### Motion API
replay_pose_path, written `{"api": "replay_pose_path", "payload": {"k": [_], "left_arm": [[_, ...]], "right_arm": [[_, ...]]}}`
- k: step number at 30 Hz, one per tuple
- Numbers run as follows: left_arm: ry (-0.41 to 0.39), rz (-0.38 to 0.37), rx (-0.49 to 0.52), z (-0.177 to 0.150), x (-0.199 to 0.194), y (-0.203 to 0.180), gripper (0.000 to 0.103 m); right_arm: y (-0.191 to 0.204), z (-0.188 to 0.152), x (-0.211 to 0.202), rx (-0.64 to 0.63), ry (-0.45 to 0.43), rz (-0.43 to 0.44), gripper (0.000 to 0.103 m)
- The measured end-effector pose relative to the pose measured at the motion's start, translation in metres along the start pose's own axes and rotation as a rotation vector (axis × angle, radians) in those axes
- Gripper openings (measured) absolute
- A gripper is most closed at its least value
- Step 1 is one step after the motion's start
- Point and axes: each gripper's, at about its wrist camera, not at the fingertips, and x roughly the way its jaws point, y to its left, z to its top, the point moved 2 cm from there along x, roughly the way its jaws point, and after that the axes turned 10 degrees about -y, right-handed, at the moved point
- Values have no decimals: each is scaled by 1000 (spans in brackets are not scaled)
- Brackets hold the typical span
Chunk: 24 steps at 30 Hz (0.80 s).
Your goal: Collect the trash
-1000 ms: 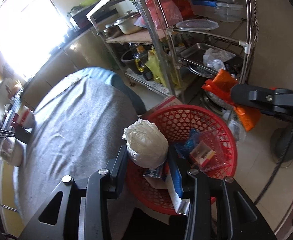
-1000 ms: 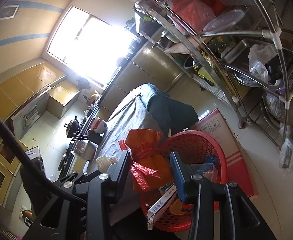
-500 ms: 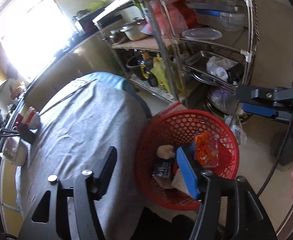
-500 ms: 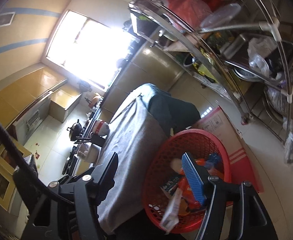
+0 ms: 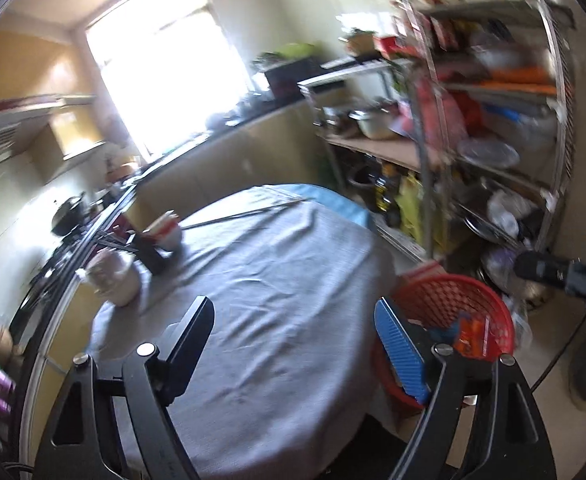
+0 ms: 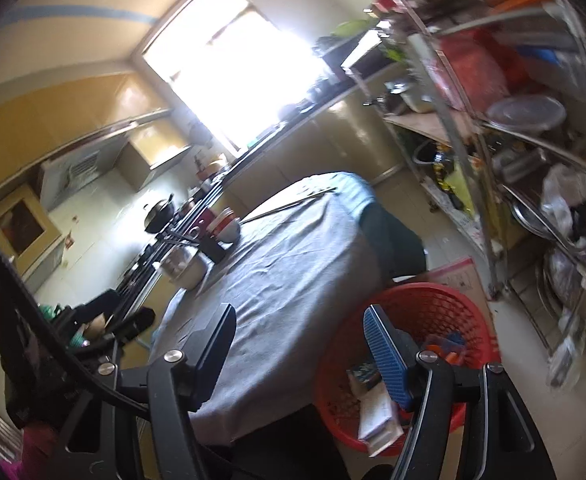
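A red plastic basket [image 5: 457, 292] stands on the floor beside the table, also in the right wrist view [image 6: 425, 300]. It holds trash: orange wrappers [image 5: 473, 332], a blue packet, and paper and cardboard pieces [image 6: 377, 408]. My left gripper [image 5: 297, 348] is open and empty, above the table's grey cloth [image 5: 285, 272] near its edge. My right gripper [image 6: 301, 352] is open and empty, over the table edge and the basket's left side.
A metal bowl [image 5: 113, 276], a red and white bowl [image 5: 165, 232] and a dark holder stand at the table's far left. A metal shelf rack [image 5: 493, 140] full of kitchenware is at the right. A cardboard box [image 6: 457, 276] lies behind the basket.
Both grippers dropped their loads into the basket, the left a white bag, the right an orange one. Both have opened, lifted and swung left toward the table.
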Motion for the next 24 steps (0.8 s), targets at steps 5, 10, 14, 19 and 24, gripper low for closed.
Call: {"api": "replay_pose_path", "payload": {"k": [5, 10, 14, 19, 24], "left_arm": [[-12, 105, -64, -4, -24, 44, 83], [-13, 194, -132, -14, -43, 82, 84], [-9, 256, -180, -25, -59, 112, 85], [-11, 325, -247, -40, -77, 146, 85], [-25, 392, -316, -55, -90, 177, 85]], "right_arm": [[36, 0, 3, -59, 11, 41, 71], [78, -2, 7, -124, 19, 77, 70], [116, -8, 12, -192, 23, 110, 71], [168, -23, 18, -311, 34, 126, 71], [209, -37, 21, -424, 20, 104, 71]]}}
